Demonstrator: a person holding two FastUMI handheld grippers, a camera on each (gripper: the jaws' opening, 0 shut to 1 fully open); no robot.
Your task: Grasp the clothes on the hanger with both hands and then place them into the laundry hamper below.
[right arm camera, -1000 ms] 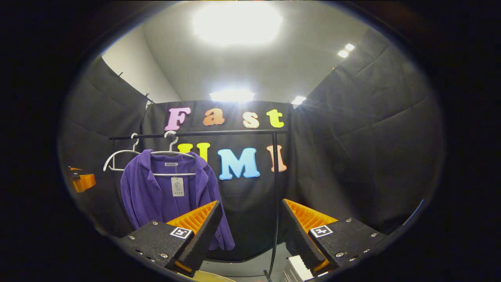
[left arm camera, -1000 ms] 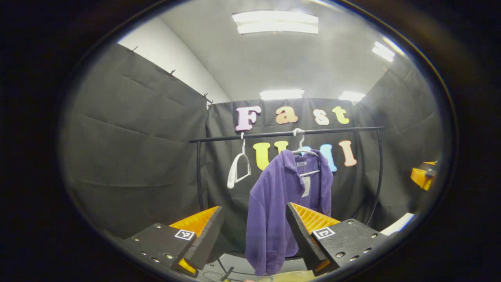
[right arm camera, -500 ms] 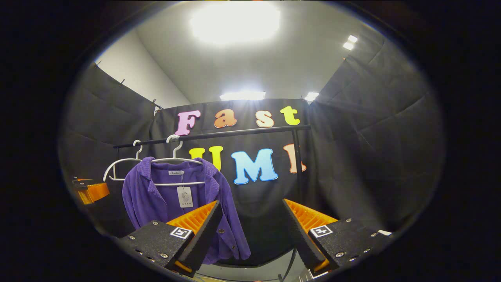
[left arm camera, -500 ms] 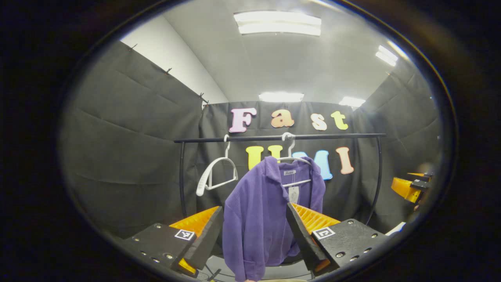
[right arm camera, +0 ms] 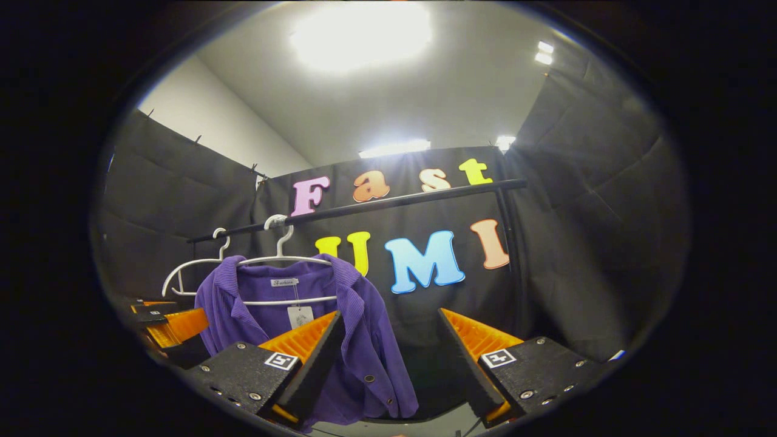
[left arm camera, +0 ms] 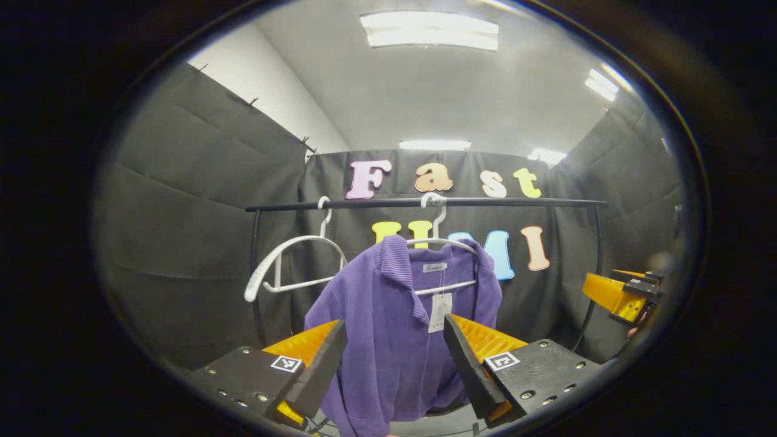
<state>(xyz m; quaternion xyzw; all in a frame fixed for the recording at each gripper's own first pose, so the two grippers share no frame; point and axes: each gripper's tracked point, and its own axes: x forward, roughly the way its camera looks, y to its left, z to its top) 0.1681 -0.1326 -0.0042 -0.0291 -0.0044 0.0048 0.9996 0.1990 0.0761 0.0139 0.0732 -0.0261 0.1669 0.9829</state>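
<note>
A purple ribbed jacket point(left arm camera: 394, 328) with a paper tag hangs on a white hanger point(left arm camera: 437, 241) from a black rail point(left arm camera: 425, 203). My left gripper point(left arm camera: 394, 358) is open, and the jacket shows between its fingers, still some way off. In the right gripper view the same jacket point(right arm camera: 358, 321) hangs at lower left, partly behind the left finger point(right arm camera: 306, 358) of my open right gripper point(right arm camera: 388, 358). The right gripper point(left arm camera: 619, 294) shows at the far right of the left gripper view, and the left gripper point(right arm camera: 170, 325) at the far left of the right gripper view.
A second, bare white hanger point(left arm camera: 291, 267) hangs on the rail to the left of the jacket, also seen as hanger point(right arm camera: 194, 270) in the right gripper view. The rail's upright posts point(left arm camera: 255, 273) stand at each end. Black cloth walls close in on all sides.
Both grippers have come closer to the rack and the jacket looks larger in both views. Each gripper has drawn nearer to the other at the view edges. Both stay open.
</note>
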